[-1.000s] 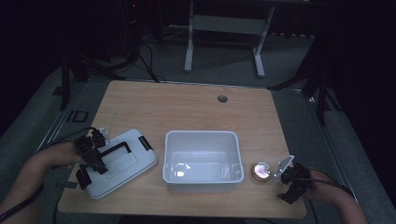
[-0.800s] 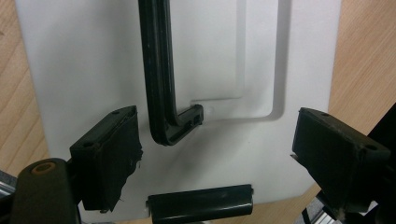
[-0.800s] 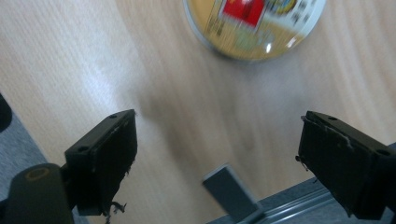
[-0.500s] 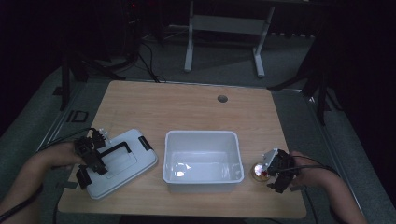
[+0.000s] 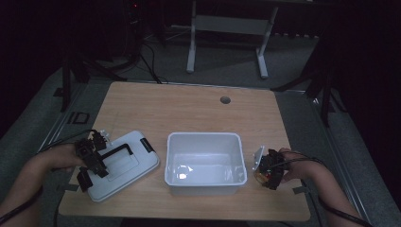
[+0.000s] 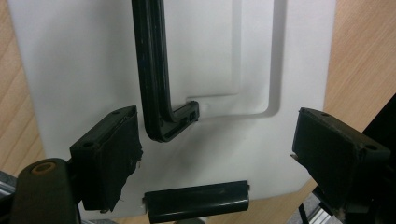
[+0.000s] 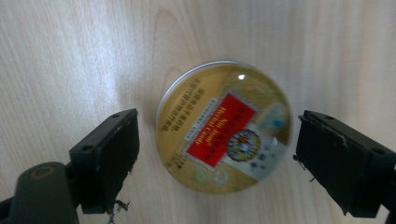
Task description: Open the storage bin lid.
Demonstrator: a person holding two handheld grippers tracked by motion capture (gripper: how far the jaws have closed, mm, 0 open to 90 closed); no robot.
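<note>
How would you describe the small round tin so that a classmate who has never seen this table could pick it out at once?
Start at the white open bin in the middle of the wooden table's near half. Just to its right, below the right gripper, whose open jaws flank it, lies the round tin. It is flat and gold-coloured with a red label, unlike the white rectangular lid left of the bin.

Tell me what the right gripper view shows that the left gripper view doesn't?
Right gripper view alone: a round gold metal candy tin with a red label lying between open tongs. Left gripper view alone: a flat white plastic lid with a black handle and a black latch, under open tongs. Both share the light wooden table.
</note>
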